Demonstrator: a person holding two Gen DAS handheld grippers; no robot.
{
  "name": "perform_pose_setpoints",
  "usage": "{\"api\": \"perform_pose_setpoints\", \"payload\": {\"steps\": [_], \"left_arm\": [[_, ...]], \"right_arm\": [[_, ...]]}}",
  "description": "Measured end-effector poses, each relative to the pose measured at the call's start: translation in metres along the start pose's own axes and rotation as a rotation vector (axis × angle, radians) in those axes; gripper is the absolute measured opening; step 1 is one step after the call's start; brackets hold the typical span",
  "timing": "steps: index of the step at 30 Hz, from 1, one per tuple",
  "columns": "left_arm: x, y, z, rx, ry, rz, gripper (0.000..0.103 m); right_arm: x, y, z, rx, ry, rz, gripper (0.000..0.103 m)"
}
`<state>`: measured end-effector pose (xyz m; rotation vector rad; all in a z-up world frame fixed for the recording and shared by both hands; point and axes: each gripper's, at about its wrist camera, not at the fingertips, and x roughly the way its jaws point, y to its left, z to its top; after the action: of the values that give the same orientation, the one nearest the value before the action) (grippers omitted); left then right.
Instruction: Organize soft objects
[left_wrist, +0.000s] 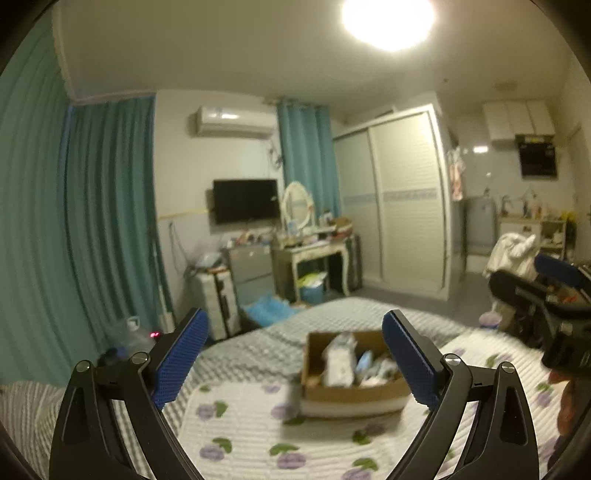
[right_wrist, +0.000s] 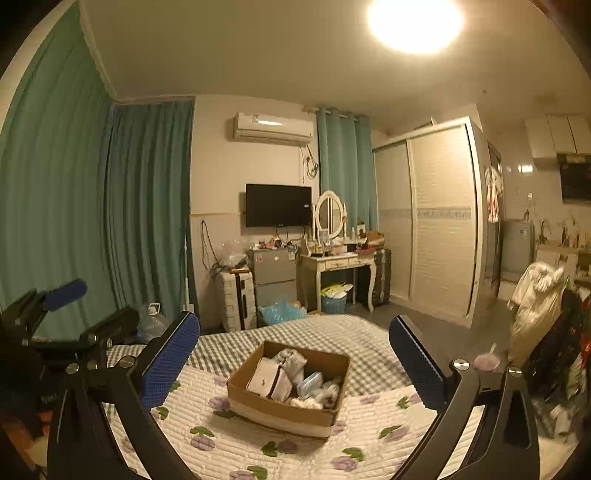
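Soft packets and pouches in white, grey and pale blue are lying jumbled inside an open brown cardboard box, which is sitting on a white quilted bedspread printed with purple flowers and green leaves; a grey-and-white checked blanket is spreading behind it toward the foot of the bed. In the left wrist view the box is showing blurred, its contents hard to make out, and the blue pad of one finger is covering its right corner. The left gripper is hovering with its blue-padded fingers spread wide and gripping nothing; the right gripper is likewise gaping wide, the box framed between its fingers. Each gripper is showing at the edge of the other's view, partly cut off. Bare quilt is lying open all around the box.
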<state>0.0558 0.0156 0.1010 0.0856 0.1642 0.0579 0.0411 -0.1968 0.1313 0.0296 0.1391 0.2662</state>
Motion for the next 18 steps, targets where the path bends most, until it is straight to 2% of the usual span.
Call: {"api": "perform_pose_setpoints", "payload": {"steps": [3,5,7,10,18], "left_arm": [[0.016,0.008,-0.024,-0.034,0.046,0.006,0.097],[0.024,0.013,-0.034,-0.054,0.058,0.019,0.097],[0.031,0.015,-0.044,-0.058,0.076,0.016,0.097],[0.031,0.015,-0.062,-0.05,0.093,0.017,0.097],[0.028,0.018,-0.071,-0.071,0.114,-0.001,0.097]], "right_arm": [[0.02,-0.006,-0.023,0.043,0.043,-0.005,0.103],[0.029,-0.005,-0.038,0.022,0.064,-0.021,0.103],[0.04,-0.005,-0.054,0.002,0.095,-0.045,0.103],[0.054,-0.006,-0.07,0.026,0.148,-0.034,0.103],[0.069,0.0,-0.093,0.005,0.206,-0.037,0.103]]}}
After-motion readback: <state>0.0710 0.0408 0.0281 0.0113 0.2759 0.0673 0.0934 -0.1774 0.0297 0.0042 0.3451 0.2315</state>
